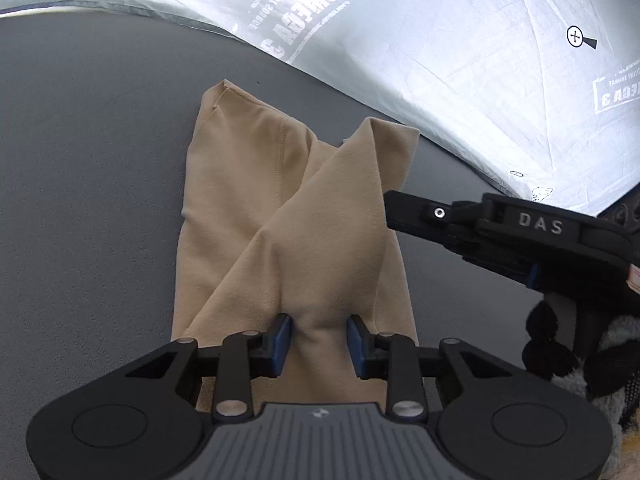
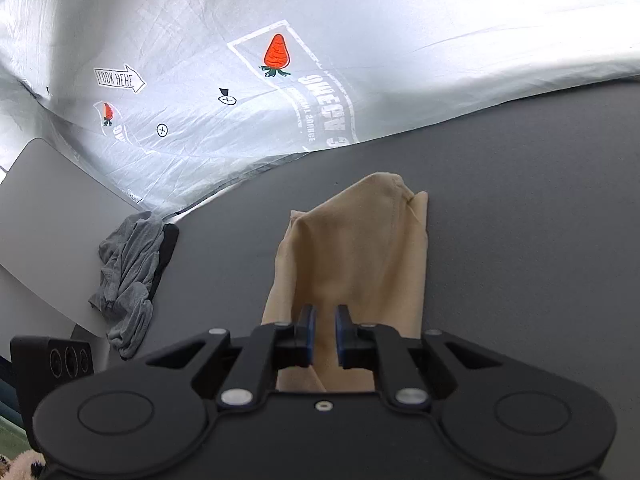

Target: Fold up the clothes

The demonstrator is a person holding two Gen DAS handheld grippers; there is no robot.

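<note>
Presently a tan garment is seen lying on a dark grey table, partly folded, with one layer raised into a ridge that runs from its near end toward its far right corner. The near end of this ridge is gathered between the blue pads of the left gripper; the cloth is bunched and pinched there, so the jaws are clamped on the garment with a moderate gap kept between them.

In the right wrist view the same garment is lifted into a tent shape in front of the right gripper. Its jaws are brought nearly together, with only a narrow slot left, and tan cloth is seen in that slot; whether the pads actually press on it cannot be told with certainty. From the left wrist view the right gripper is seen from the side, its tip just beside the right edge of the garment.

Around the garment the table surface is bare on the left and on the right. Along the far edge of the table a white printed sheet with strawberry pictures is spread. A crumpled grey garment is lying at the left edge, well apart from the tan one, beside a pale flat board.
</note>
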